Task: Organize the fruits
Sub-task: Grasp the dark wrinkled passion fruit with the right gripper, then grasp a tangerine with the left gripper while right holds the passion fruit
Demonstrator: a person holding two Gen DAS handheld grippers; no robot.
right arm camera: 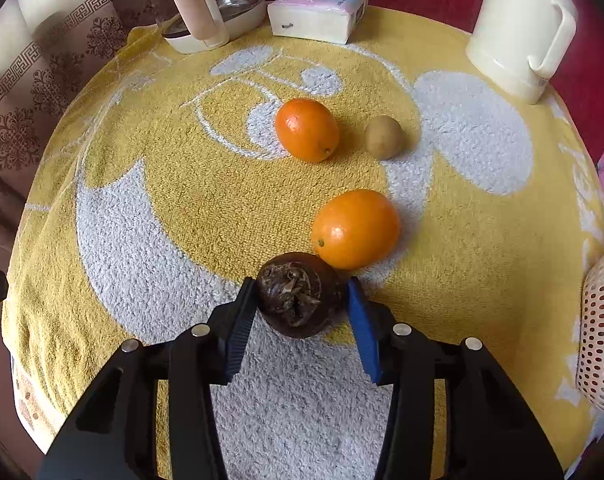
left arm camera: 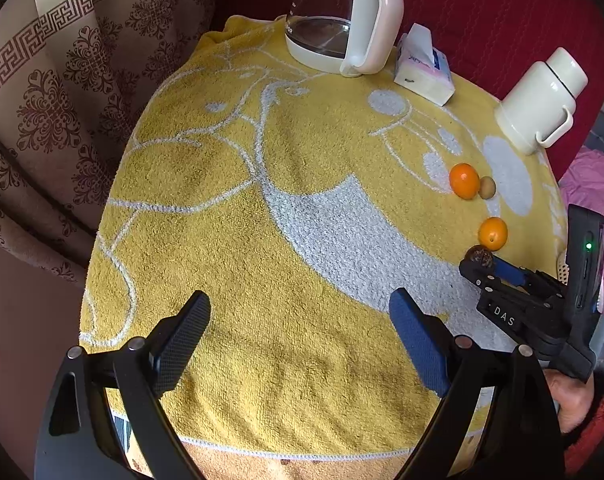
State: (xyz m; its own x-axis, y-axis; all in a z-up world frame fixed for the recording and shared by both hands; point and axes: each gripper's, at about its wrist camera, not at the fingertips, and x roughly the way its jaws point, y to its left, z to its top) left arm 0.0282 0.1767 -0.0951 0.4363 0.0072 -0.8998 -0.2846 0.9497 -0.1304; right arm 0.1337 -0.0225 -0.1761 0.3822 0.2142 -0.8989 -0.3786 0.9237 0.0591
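Right gripper (right arm camera: 302, 308) clamping 1 dark brown fruit (right arm camera: 298, 294) just above the yellow towel (right arm camera: 182, 184), 2 oranges — near one (right arm camera: 355, 229), far one (right arm camera: 306, 129) — lying beyond, 1 small kiwi (right arm camera: 384, 137) sitting beside the far orange, left gripper (left arm camera: 298, 344) hovering spread wide — holding nothing.

Soft daylight, fisheye-bent edges, dark corners
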